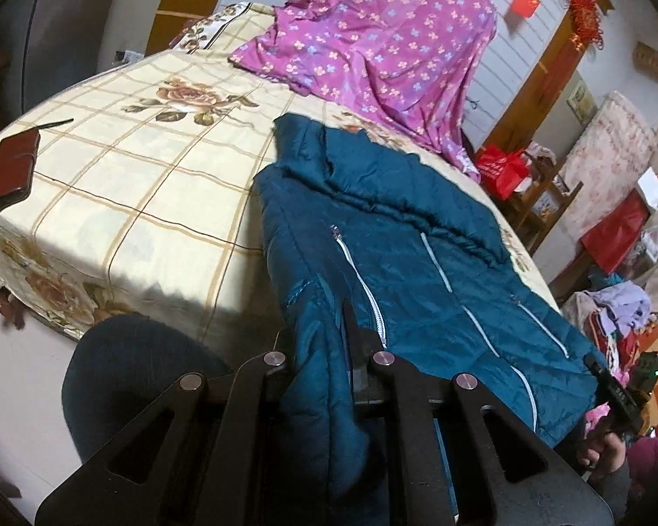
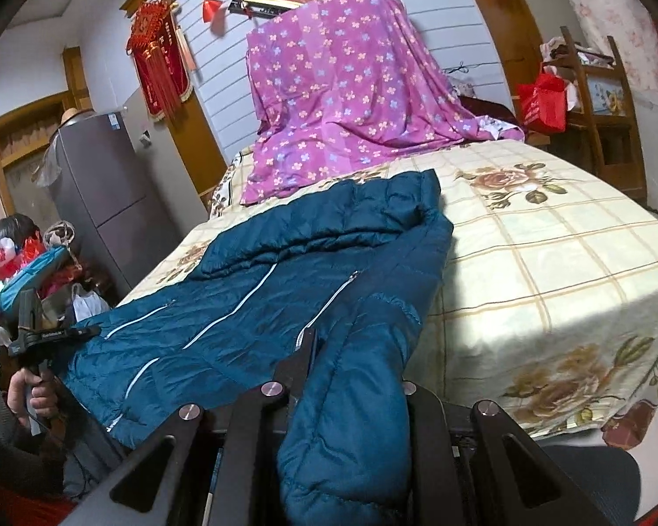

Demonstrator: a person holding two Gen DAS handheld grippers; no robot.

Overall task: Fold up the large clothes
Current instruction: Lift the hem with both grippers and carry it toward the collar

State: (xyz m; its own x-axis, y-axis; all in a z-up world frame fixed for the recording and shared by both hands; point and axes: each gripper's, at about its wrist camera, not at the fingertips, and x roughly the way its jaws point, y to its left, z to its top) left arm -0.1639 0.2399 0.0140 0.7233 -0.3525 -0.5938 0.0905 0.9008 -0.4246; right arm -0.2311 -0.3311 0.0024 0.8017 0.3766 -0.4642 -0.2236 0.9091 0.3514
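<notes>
A teal quilted jacket [image 1: 399,254] with white zips lies face up on the bed, hood toward the far end; it also shows in the right wrist view [image 2: 294,276]. My left gripper [image 1: 318,337] is shut on one sleeve [image 1: 324,394], which hangs down between its fingers. My right gripper [image 2: 355,350] is shut on the other sleeve [image 2: 351,416], which drapes over its right finger. The left gripper also shows in the right wrist view [image 2: 39,333], and the right gripper shows in the left wrist view [image 1: 614,390], each held by a hand.
The bed [image 1: 144,184] has a cream checked sheet with roses. A purple floral cloth [image 1: 373,39] covers a pile at its far end. A brown wallet [image 1: 8,175] lies near the bed's left corner. A grey fridge [image 2: 96,193], red bags and cluttered shelves [image 2: 592,101] stand around.
</notes>
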